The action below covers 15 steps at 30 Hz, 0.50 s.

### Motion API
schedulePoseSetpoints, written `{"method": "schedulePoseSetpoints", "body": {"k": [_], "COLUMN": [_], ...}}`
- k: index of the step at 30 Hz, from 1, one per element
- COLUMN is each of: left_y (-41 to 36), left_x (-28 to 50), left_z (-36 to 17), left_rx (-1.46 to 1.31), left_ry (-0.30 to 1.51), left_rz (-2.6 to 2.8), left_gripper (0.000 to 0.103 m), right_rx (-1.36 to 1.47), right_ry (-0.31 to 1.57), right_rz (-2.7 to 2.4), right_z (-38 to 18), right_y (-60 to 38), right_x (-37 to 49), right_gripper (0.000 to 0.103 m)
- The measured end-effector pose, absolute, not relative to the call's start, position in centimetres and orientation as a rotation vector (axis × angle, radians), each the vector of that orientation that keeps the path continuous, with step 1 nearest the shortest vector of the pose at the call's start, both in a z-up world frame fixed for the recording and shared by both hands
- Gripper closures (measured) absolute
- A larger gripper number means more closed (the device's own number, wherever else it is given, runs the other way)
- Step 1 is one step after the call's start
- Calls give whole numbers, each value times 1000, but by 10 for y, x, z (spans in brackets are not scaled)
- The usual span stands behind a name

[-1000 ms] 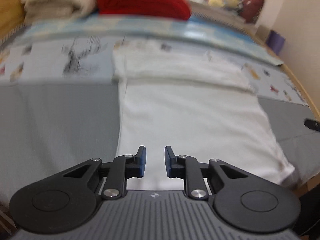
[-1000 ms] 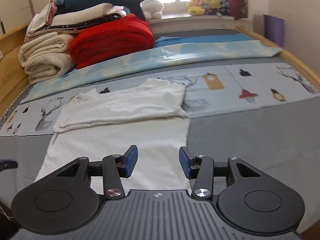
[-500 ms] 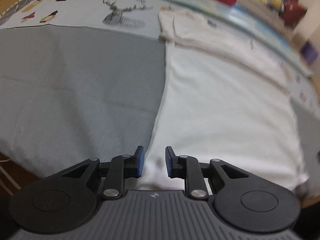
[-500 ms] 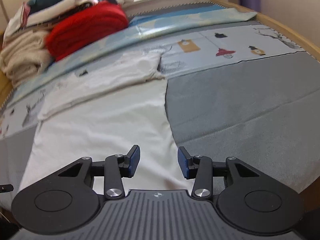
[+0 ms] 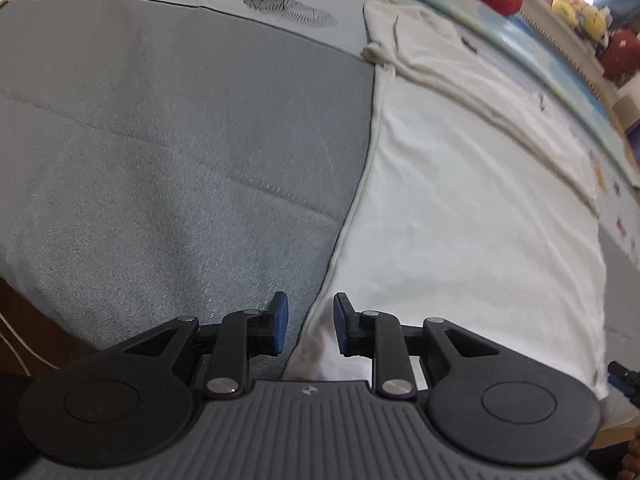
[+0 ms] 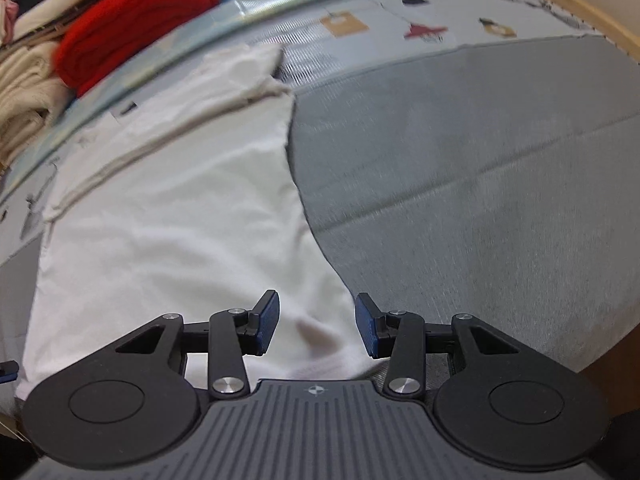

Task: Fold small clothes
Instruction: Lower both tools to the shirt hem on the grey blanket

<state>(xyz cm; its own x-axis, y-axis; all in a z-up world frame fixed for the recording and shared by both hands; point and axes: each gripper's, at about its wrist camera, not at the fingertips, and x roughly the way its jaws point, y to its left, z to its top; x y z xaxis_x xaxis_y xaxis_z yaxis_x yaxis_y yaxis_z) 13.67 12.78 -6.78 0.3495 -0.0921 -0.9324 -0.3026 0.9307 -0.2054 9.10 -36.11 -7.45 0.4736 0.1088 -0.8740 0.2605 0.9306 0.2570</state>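
White shirt (image 5: 460, 220): flat on grey bed cover (image 5: 160, 140), top part folded down at 12 o'clock. Left tongs (image 5: 307, 328): opening, astride shirt's near left corner, gripping nothing. Right tongs (image 6: 316, 328): parted over near right corner, gripping nothing. Red blanket (image 6: 132, 16): 11 o'clock

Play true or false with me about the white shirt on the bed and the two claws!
1. The white cotton shirt lies flat on the grey bed cover. True.
2. The left claw is lifting the shirt. False: its pads are opening, pressing nothing, above the shirt's edge.
3. The right claw is open. True.
4. The folded red blanket covers the shirt. False: it sits beyond it.
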Motion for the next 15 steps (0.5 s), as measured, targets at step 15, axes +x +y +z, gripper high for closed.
{"method": "schedulePoseSetpoints", "body": {"k": [15], "left_y": [115], "left_x": [134], "left_z": [-79], "left_rx": [-297], "left_ry": [1252], "left_rz": [93], "left_gripper": [76], "right_rx": [303], "right_ry": [1181], "right_rz": [-189], "right_z": [-96], "right_y": [-354], "right_x": [94], "right_gripper": [59]}}
